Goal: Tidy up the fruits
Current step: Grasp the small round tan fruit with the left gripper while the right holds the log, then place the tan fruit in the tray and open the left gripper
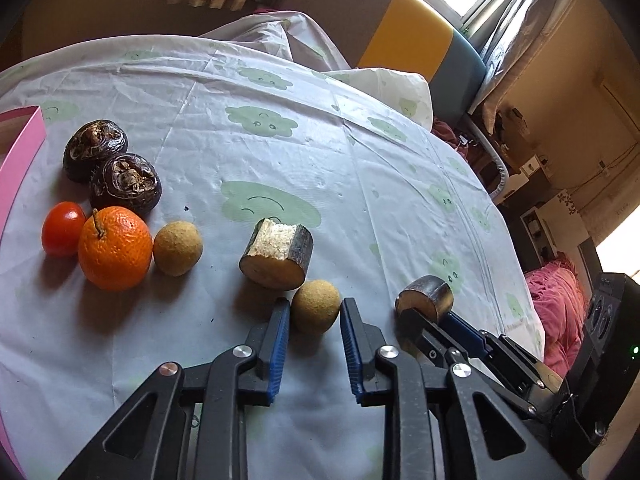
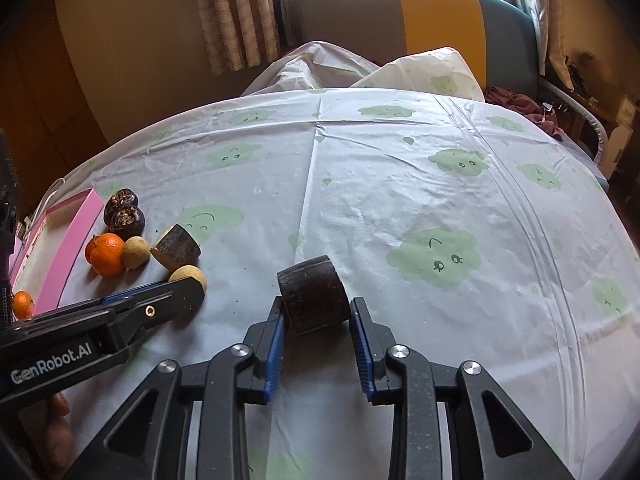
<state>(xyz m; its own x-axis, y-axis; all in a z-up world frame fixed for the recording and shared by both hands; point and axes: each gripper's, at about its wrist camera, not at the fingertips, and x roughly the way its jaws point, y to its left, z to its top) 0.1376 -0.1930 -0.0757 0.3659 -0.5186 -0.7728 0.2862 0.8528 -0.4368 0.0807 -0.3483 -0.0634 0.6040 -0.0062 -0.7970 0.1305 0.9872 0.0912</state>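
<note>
1. The left gripper (image 1: 315,312) has its fingers apart around a small tan round fruit (image 1: 315,306) lying on the tablecloth (image 1: 360,160) — neither pad looks to be touching it yet.
2. The right gripper (image 2: 318,314) straddles a dark cut stalk piece (image 2: 313,294). Its left pad seems to touch the bark, the right pad stands just off, so I'd call the fingers apart, not clamped.
3. The other fruits sit in a cluster near the pink box (image 1: 20,148): an orange (image 1: 115,248), a cherry tomato (image 1: 63,228), two dark wrinkled fruits (image 1: 114,168), another tan fruit (image 1: 177,242) and a second stalk piece (image 1: 276,256).
4. Risk, as I judge it: the round fruit may squirt forward into that stalk piece just beyond it if the pads close off-centre.
5. The stalk piece may roll or twist out — one-sided contact would push it sideways.
</note>
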